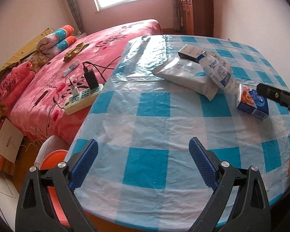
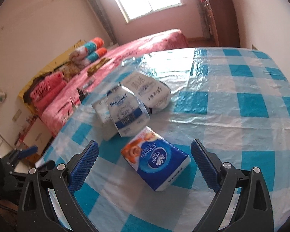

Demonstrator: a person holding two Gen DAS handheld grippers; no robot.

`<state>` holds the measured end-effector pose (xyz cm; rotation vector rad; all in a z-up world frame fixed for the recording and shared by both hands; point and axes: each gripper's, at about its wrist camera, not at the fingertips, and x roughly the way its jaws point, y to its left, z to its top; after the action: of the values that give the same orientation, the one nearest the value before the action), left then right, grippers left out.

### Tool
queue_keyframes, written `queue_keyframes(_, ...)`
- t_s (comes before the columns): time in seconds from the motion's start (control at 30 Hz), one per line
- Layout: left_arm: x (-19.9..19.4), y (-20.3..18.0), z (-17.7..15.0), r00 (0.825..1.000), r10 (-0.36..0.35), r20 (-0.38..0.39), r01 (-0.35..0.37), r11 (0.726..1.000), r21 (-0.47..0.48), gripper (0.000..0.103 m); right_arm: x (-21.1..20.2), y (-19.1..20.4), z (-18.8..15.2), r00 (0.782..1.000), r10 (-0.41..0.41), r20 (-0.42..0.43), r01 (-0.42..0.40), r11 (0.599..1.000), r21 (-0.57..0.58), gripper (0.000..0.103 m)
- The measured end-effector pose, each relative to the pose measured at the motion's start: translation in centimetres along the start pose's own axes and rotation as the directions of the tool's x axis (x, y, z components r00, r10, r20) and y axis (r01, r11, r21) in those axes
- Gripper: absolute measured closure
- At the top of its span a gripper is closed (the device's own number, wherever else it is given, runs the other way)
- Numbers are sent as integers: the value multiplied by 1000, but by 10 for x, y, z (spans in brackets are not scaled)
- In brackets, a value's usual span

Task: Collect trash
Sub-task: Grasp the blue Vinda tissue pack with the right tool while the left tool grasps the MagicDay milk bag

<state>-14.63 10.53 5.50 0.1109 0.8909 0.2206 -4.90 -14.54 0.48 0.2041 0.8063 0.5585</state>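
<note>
On the checked table (image 1: 145, 119): 1 blue tissue pack (image 2: 156, 160), 2 white pouches (image 1: 185, 77) (image 1: 218, 71), 1 small carton (image 1: 189, 51) at 12 o'clock. On the bed (image 1: 125, 32): 1 power strip (image 1: 83, 98). 2 grippers (image 1: 143, 160) (image 2: 145, 162), both wide open.

right tongs (image 2: 144, 164) spread wide | blue tissue pack (image 2: 156, 159) between, untouched

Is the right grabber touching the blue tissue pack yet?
Apart. In the right wrist view the right gripper is open, and tablecloth shows between each blue finger and the tissue pack.
</note>
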Motion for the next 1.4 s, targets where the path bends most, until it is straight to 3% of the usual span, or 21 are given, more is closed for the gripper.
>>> queue_keyframes(0.37,9,0,1,997,-71,-34,70,997,-45,8,23,10,-2,993,-95,-67,85,987,-137,8)
queue_keyframes(0.7,14,-2,7,988,-144,-47,139,986,-91,8,37,20,-2,990,-108,-94,86,973,-214,8)
queue_keyframes(0.87,11,-5,15,977,-211,-31,206,971,-120,8,38,18,-2,988,-118,-98,94,971,-218,8)
queue_keyframes(0.97,10,-6,24,961,-275,-19,269,951,-154,8,37,17,-2,988,-121,-99,96,969,-227,8)
queue_keyframes(1.1,11,-9,34,941,-338,-9,330,923,-197,8,36,17,-3,987,-123,-101,96,966,-240,22)
queue_keyframes(1.27,16,-19,47,924,-383,-10,372,902,-219,8,33,14,-3,988,-119,-99,92,967,-239,27)
queue_keyframes(1.4,23,-33,57,913,-408,-16,394,890,-228,8,30,10,-4,989,-116,-91,93,969,-228,36)
